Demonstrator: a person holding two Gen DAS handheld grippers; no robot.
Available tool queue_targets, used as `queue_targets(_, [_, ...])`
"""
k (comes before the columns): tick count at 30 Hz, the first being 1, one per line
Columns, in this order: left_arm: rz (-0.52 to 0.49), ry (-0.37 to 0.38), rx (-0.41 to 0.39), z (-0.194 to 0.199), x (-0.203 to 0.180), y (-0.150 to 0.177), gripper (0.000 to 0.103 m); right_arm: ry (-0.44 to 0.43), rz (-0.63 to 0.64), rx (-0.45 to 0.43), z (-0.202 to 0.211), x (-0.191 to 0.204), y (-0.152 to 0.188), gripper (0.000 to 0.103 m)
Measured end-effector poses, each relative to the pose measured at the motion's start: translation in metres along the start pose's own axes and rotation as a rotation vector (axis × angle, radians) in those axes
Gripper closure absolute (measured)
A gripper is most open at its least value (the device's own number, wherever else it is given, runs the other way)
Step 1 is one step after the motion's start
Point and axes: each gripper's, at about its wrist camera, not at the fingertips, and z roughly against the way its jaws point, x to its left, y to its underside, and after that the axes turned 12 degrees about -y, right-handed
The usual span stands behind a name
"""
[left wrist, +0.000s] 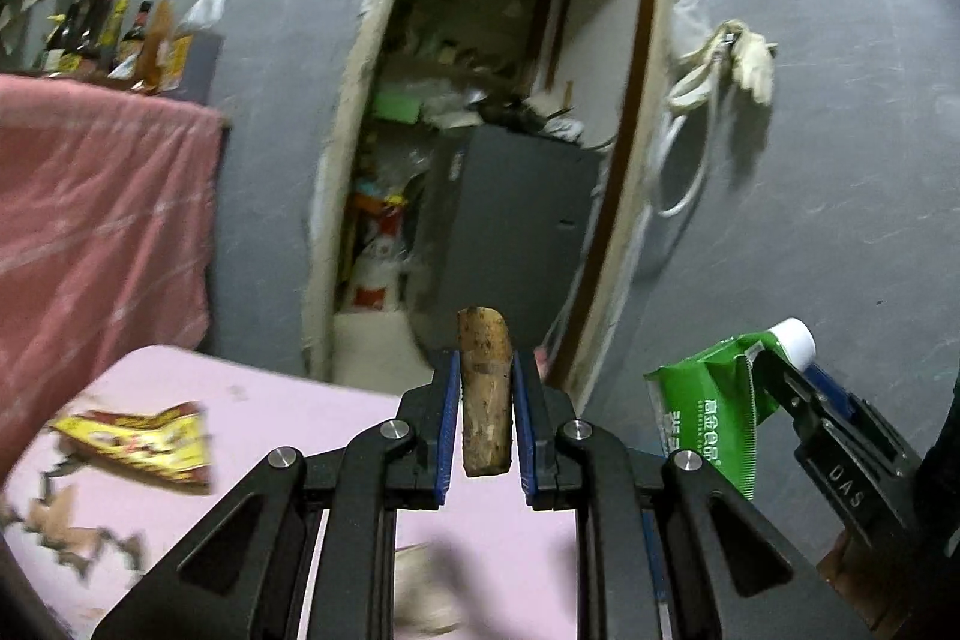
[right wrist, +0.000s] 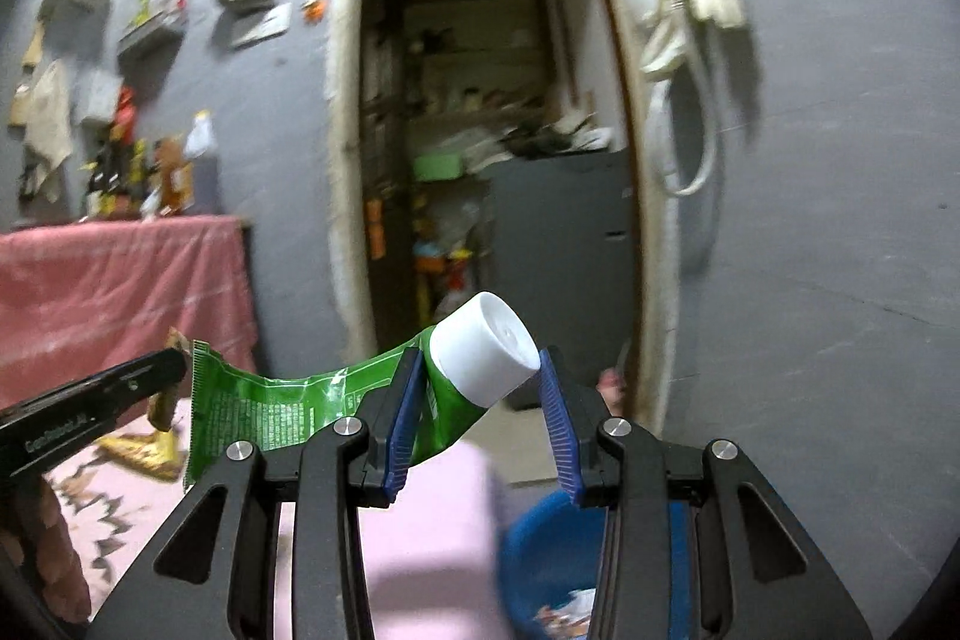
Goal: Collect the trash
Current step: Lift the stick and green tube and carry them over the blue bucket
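Trash (left wrist: 485, 388) between left tongs (left wrist: 485, 424)

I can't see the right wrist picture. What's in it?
The right gripper is shut on a squeezed green tube near its white cap. Below are a pink table and a blue bin; ahead is an open doorway.

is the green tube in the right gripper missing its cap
No, the green tube has its white cap on, and the right gripper holds the tube by that end.
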Motion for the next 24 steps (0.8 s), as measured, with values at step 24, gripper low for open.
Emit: queue_targets(24, [-0.087,0.058,0.056,-0.102,-0.179,0.042,0.089,0.367,-0.075,0.048,0.005,-0.167,0.034,0.067])
